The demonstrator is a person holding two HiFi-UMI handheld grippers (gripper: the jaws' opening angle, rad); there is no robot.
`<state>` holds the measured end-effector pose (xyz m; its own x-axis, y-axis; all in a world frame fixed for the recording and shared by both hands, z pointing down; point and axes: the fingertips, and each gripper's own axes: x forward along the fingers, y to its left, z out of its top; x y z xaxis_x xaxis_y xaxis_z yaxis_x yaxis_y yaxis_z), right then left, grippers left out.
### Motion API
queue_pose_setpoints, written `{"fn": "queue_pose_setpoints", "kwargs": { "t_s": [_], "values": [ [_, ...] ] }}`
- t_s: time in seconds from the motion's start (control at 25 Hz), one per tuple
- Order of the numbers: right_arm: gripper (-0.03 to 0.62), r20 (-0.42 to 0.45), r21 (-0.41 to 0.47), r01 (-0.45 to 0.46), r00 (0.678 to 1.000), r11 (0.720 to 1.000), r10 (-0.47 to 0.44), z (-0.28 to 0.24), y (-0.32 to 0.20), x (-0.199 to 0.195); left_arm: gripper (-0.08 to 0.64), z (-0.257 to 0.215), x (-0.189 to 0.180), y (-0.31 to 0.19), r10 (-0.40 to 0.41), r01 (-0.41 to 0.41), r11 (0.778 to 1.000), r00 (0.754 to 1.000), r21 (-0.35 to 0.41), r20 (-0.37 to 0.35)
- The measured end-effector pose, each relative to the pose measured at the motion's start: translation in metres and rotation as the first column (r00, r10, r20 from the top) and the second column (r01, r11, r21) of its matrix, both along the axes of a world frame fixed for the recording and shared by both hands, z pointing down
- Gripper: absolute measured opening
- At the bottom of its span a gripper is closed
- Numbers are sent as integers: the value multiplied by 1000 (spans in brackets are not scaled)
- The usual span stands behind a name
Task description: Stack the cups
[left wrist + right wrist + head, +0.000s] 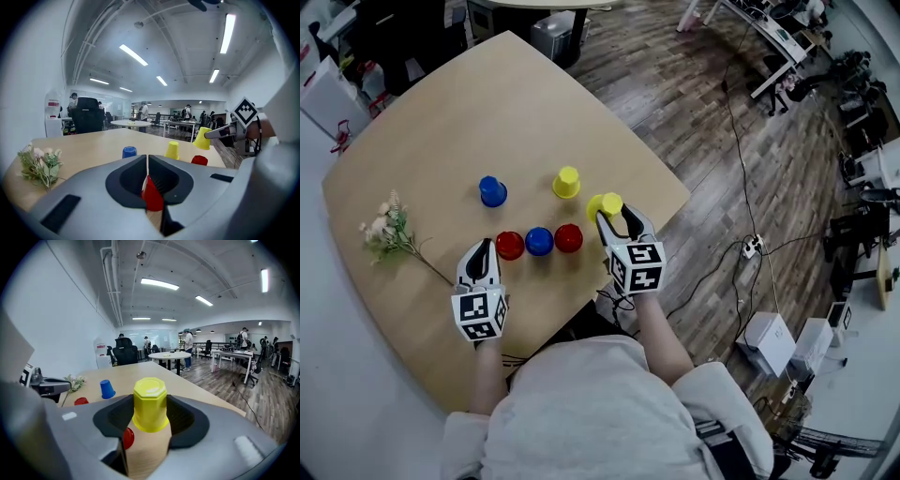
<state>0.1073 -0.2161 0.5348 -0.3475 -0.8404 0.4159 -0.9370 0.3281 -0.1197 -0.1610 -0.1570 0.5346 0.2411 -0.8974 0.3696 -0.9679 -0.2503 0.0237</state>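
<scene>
Three cups stand in a row near the table's front: a red cup (510, 246), a blue cup (539, 241) and a second red cup (568, 238). Farther back are an upside-down blue cup (492, 191) and a yellow cup (566, 183). My left gripper (483, 251) is at the left end of the row, jaws shut on the wall of the red cup (151, 194). To the right of the row, my right gripper (614, 214) is shut on an upside-down yellow cup (150, 404), held above the table.
A sprig of artificial flowers (389, 232) lies on the wooden table (441, 122) to the left of the cups. The table's right edge runs close behind the right gripper. Beyond it are wood floor, cables and office desks.
</scene>
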Motion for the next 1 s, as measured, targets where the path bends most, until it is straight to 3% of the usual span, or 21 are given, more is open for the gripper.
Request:
{"fn": "queue_pose_setpoints", "kwargs": {
  "t_s": [0.24,0.52,1.0],
  "values": [
    [225,6,26,102,995,994,-103,-26,18,-43,20,-2,3,4,30,-30,1000,999,-1,-12],
    [225,-13,4,202,979,979,-202,-22,38,-89,20,-2,-2,10,45,-45,999,999,0,-26],
    [225,-100,-54,267,957,962,-271,3,49,-118,20,-10,-23,19,11,-11,1000,999,13,-46]
  ]
}}
